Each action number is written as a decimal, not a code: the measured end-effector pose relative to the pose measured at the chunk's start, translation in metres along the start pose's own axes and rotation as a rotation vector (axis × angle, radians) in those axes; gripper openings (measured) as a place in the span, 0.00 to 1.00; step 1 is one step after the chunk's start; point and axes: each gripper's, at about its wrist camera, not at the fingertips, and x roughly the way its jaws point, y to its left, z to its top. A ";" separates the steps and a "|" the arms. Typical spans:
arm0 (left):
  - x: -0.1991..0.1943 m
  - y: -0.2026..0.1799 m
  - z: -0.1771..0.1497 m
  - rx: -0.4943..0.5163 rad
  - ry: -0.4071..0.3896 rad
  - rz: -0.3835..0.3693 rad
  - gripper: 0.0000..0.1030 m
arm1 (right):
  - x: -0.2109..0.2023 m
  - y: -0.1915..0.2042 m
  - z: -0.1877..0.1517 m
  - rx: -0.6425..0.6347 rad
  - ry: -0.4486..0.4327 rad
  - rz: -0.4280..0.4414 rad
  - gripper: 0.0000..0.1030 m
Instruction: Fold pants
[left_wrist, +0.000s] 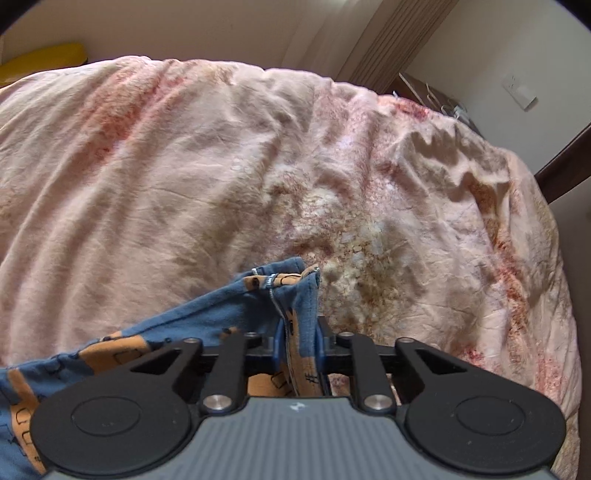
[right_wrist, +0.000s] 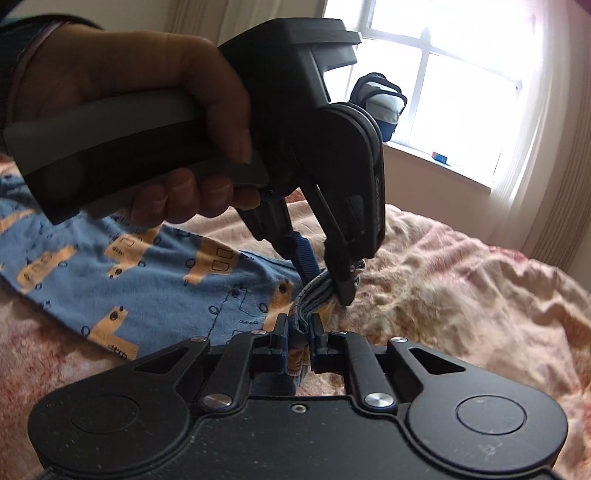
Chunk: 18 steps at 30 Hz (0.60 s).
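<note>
Blue pants (right_wrist: 155, 269) hem pinched by both jaws, pink bedspread (left_wrist: 184, 166) beyond.

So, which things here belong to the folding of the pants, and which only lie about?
For the job:
- blue pants
- left gripper, shut on them
- right gripper, shut on them
- bedspread beneath

Lying about:
- bag on the windowsill
- yellow thing behind the bed
</note>
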 end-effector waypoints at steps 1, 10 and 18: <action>-0.008 0.004 -0.002 -0.013 -0.014 -0.020 0.15 | -0.002 0.004 0.003 -0.023 -0.005 -0.004 0.10; -0.094 0.073 -0.041 -0.138 -0.172 -0.148 0.12 | -0.029 0.072 0.041 -0.255 -0.074 0.020 0.10; -0.150 0.168 -0.110 -0.256 -0.290 -0.137 0.12 | -0.028 0.166 0.061 -0.399 -0.046 0.181 0.10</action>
